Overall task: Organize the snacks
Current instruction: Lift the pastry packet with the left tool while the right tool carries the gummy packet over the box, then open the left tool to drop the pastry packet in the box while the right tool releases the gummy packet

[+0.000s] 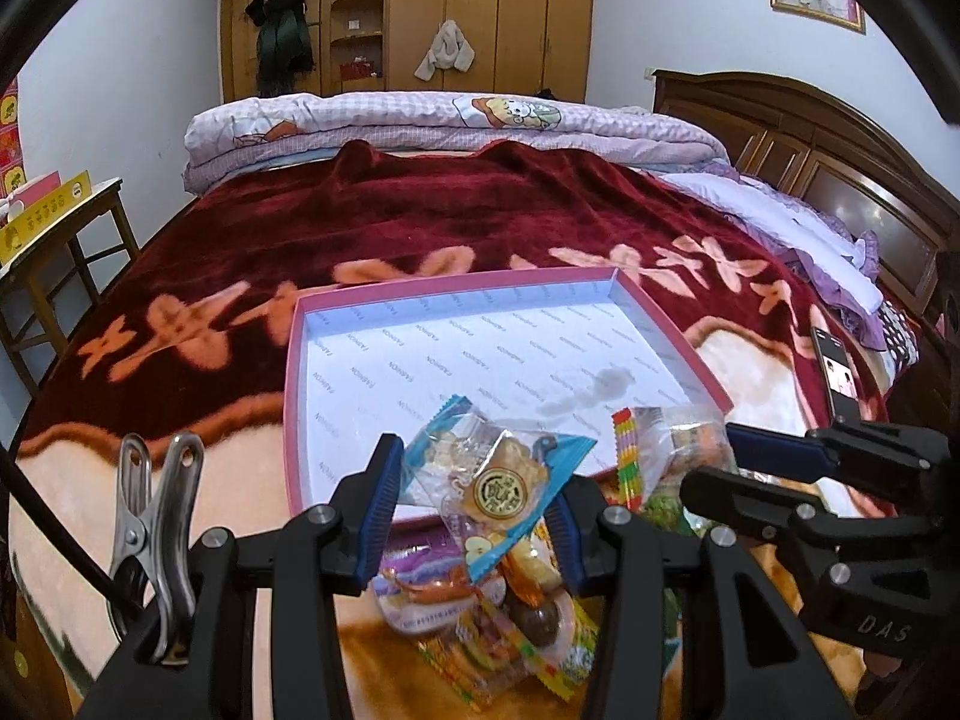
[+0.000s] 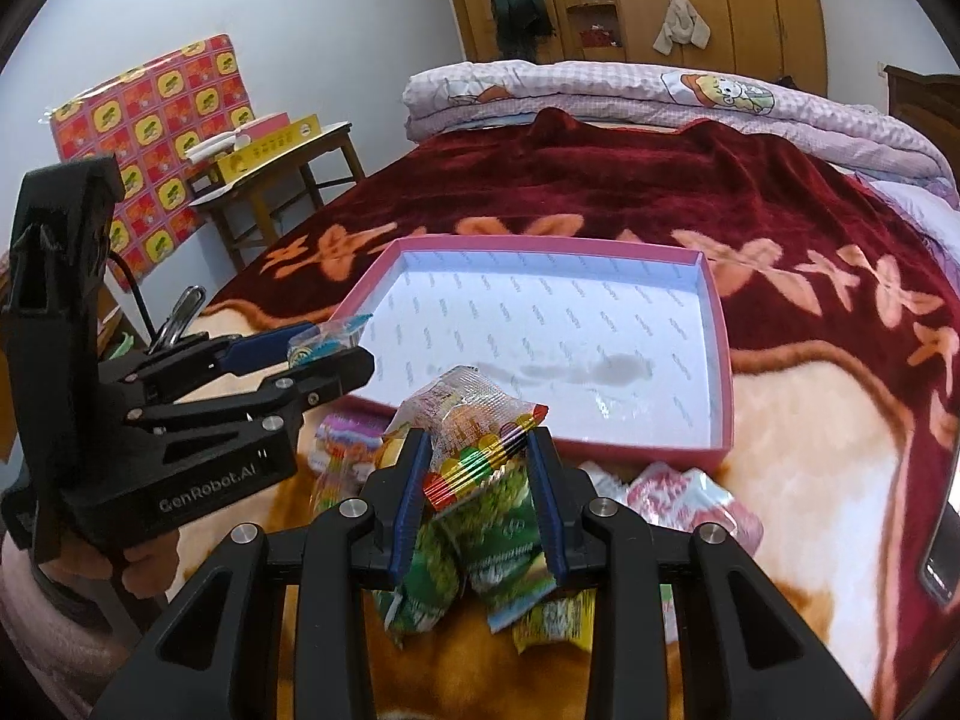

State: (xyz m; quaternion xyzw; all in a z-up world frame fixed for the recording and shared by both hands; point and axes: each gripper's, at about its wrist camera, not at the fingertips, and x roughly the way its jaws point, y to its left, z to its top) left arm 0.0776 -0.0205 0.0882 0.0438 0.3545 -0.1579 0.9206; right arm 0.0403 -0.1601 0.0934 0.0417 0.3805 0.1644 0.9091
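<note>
Left gripper [image 1: 474,510]: its two blue pads are pressed on a clear snack packet with blue edges [image 1: 498,480], which hangs between them above the blanket.
Held packet, left: it has a round gold label and a pale pastry inside; its top corner reaches over the near rim of the box.
Right gripper [image 2: 480,492]: its jaws are clamped on a clear packet with a rainbow-striped edge [image 2: 474,444], with orange and yellow print inside.
Pink box [image 2: 717,360]: a shallow tray with a white printed lining, it lies open on the bed at 12 o'clock from both grippers; a grey stain [image 2: 600,369] is on its floor.
Snack pile [image 1: 498,636]: it lies on the blanket at 6 o'clock from the box, under the grippers; green, yellow and orange wrappers and one brown ball are in it.
Pink-white packets [image 2: 684,498]: on the blanket at 3 o'clock from the right gripper, near the box corner.
Blanket [image 1: 420,210]: dark red with peach flowers, it covers the bed.
Folded quilt [image 1: 450,126]: at the far end of the bed, at 12 o'clock.
Phone [image 1: 837,372]: at 3 o'clock from the box, in the left wrist view.
Metal clip [image 1: 153,516]: on the left gripper's body, at 9 o'clock.
</note>
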